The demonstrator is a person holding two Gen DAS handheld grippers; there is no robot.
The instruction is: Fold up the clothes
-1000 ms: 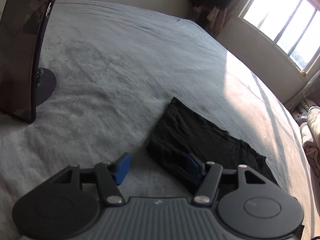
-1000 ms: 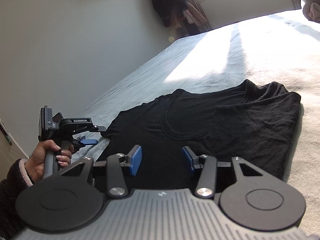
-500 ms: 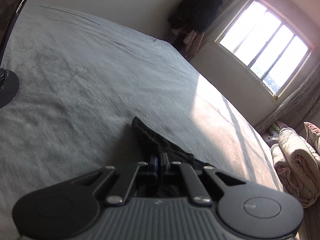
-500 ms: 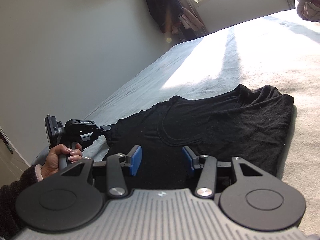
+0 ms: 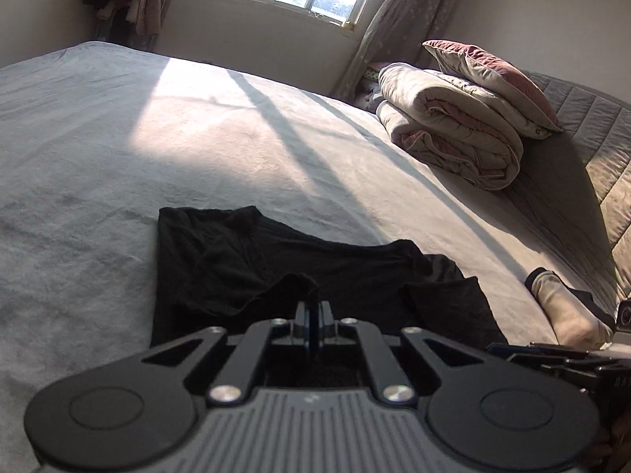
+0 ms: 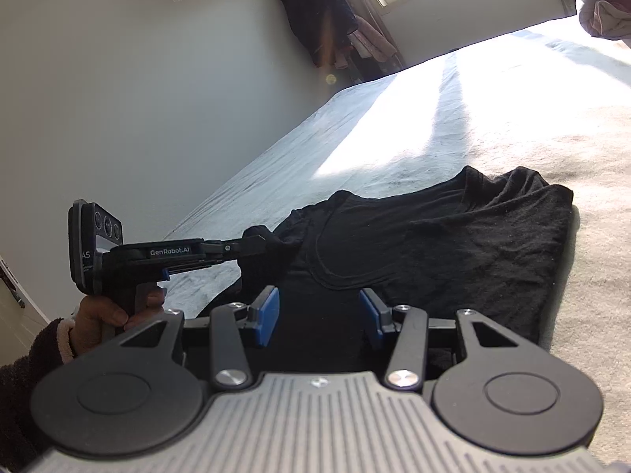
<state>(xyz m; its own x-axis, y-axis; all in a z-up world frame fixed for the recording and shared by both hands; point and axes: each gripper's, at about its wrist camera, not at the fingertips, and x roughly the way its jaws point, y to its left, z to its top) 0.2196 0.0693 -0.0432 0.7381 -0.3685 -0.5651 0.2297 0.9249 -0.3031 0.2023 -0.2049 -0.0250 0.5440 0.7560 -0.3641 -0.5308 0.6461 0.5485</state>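
Nearest the right wrist camera, the right gripper (image 6: pixel 318 317) hovers low over the near edge of the black T-shirt (image 6: pixel 453 252), its blue pads spread wide apart with nothing between them. At about ten o'clock from it, the left gripper (image 6: pixel 256 242), held in a hand (image 6: pixel 112 311), has its jaws closed on a pinch of the shirt's edge; the left wrist view confirms this, the left gripper (image 5: pixel 309 311) showing its fingers pressed together with a peak of dark cloth raised just ahead of them. Which part of the garment is pinched, sleeve or shoulder, cannot be told for certain in the shadow. The T-shirt lies spread on the grey bed (image 5: pixel 98 149), neckline visible toward the middle, its far edge at roughly one o'clock bunched in small folds. Judged from the drape, the fabric is thin, light and limp: it will sag and crease rather than hold a line, so hems and shoulder seams offer the firmest hold. Farther off, at two o'clock in the left view, sit a rolled quilt (image 5: pixel 445 126) and pillow (image 5: pixel 493 79).
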